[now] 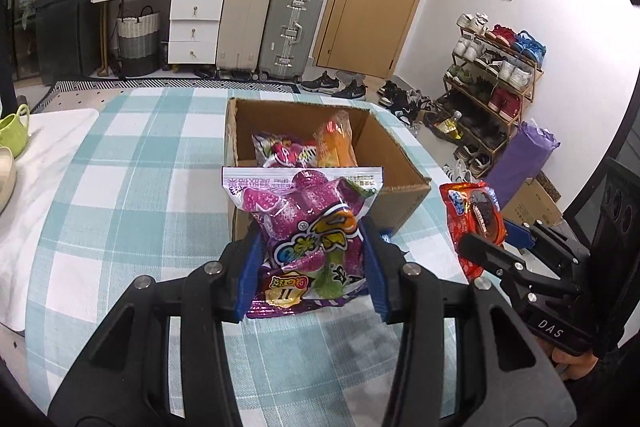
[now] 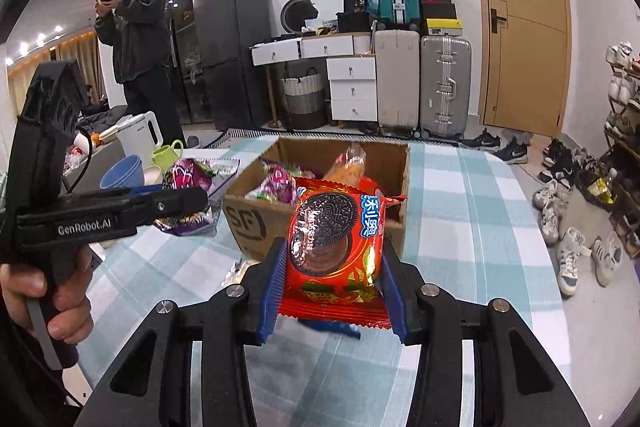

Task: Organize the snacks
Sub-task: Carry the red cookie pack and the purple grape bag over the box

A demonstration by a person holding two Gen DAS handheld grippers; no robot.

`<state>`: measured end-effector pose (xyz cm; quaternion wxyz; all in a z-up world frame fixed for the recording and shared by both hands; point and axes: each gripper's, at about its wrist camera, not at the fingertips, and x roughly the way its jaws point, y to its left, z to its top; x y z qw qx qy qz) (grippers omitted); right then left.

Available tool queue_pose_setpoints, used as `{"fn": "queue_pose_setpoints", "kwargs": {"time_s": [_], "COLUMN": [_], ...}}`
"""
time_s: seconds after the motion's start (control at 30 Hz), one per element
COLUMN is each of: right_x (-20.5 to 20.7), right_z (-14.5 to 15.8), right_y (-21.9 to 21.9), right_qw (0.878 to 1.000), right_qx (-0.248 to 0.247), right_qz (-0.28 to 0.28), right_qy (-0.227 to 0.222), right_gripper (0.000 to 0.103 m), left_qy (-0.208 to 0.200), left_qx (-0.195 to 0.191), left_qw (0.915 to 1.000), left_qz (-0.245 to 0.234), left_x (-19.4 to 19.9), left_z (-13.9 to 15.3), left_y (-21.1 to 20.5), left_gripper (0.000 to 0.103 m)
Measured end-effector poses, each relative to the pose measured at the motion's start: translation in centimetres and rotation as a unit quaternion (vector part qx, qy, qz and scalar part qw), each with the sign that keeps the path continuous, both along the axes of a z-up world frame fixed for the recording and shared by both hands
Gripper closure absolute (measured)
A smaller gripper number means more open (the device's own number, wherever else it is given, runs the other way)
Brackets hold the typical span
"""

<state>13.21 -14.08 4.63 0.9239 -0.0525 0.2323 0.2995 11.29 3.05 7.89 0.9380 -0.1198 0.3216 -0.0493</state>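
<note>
Setting: A table covered by a blue-and-white checked cloth (image 1: 132, 187) stood in a cluttered room, with an open cardboard box (image 1: 404, 163) near its middle.

Left gripper: The left gripper (image 1: 312, 267) had its blue pads pressed against both sides of a purple candy bag (image 1: 308, 227); the jaws were closed onto it, with the bag filling the gap between them.

Purple bag's place: The bag was held clear of the cloth, just in front of the box's near wall, its top edge overlapping the rim in the left wrist view. It was not yet inside.

Right gripper: The right gripper (image 2: 334, 287) was clamped on a red cookie packet (image 2: 336, 239), gripped at its lower half with the top standing free.

Red packet's place: The packet was held above the cloth near the box's front corner, outside it.

Already in the box: At least two snacks lay inside, another purple bag (image 1: 280, 151) and an orange packet (image 1: 338, 143), leaning toward the back.

Left to do: By my judgement both held snacks remained to be carried over the rim and let go. A small dark blue wrapper (image 2: 332, 329) seemed to lie on the cloth below the right gripper, though I could not tell whether it was a snack.

Progress: Seemingly past halfway, since few loose snacks showed on the cloth.

Surroundings: A green cup (image 1: 14, 125) sat at the table's far left, and a person (image 2: 138, 43) stood in the background looking at a phone.
</note>
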Motion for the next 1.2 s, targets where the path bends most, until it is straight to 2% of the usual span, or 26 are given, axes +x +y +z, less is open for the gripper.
{"fn": "queue_pose_setpoints", "kwargs": {"time_s": [0.53, 1.2], "right_x": [3.5, 7.1], "right_z": [1.7, 2.3], "right_y": [1.4, 2.2], "right_qw": [1.000, 1.000], "right_qx": [0.004, 0.015], "right_qz": [0.006, 0.005], "right_qy": [-0.014, -0.015], "right_gripper": [0.059, 0.059], "left_qy": [-0.012, -0.009], "left_qx": [0.007, 0.023], "left_qw": [0.9998, 0.9996], "left_qz": [0.015, 0.016], "left_x": [0.9, 2.5], "left_z": [2.4, 3.0], "left_y": [1.2, 1.2], "left_gripper": [0.061, 0.061]}}
